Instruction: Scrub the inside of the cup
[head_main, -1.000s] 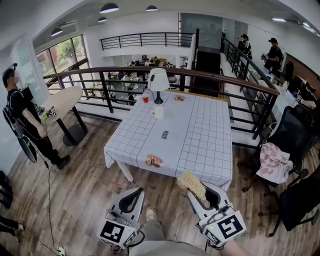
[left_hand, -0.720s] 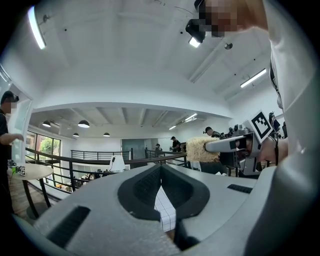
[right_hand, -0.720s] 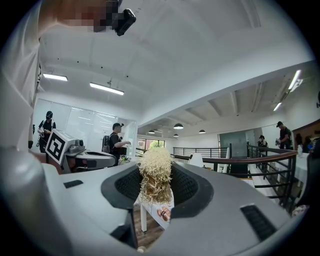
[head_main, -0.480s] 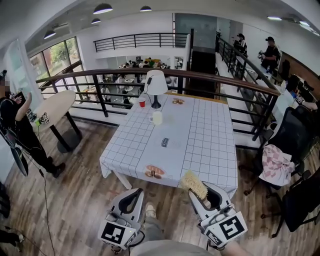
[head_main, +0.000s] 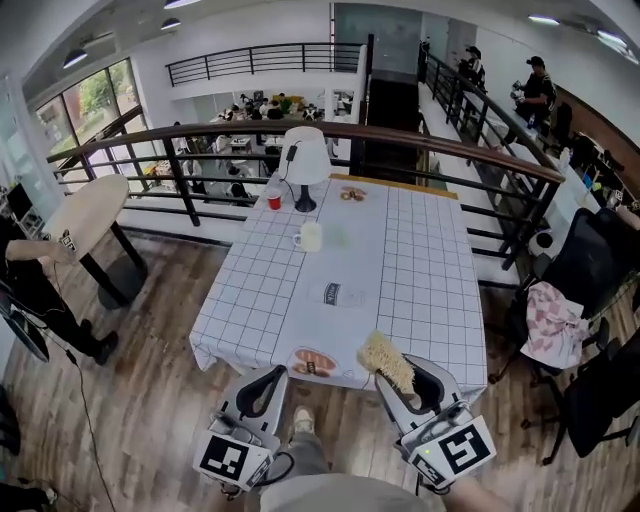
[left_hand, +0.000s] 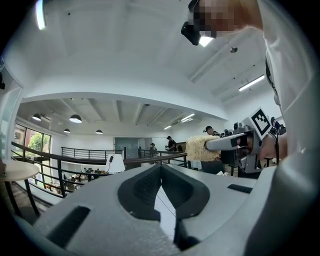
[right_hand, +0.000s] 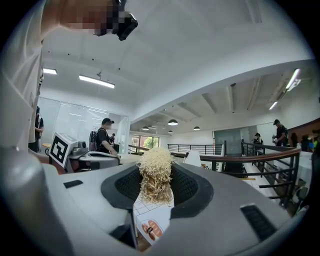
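Right hand-held gripper (head_main: 407, 382) is pinching a scrub brush (head_main: 386, 362); left hand-held gripper (head_main: 262, 388) is hovering pressed together, empty, off the bench's (head_main: 410, 285) near edge.

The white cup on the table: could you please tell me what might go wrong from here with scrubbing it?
1. The white cup stands far up the table, close to the lamp and a red cup; reaching in with the brush could knock them.
2. The left gripper is shut and empty, so nothing steadies the cup; it may slide or tip once the right gripper scrubs.
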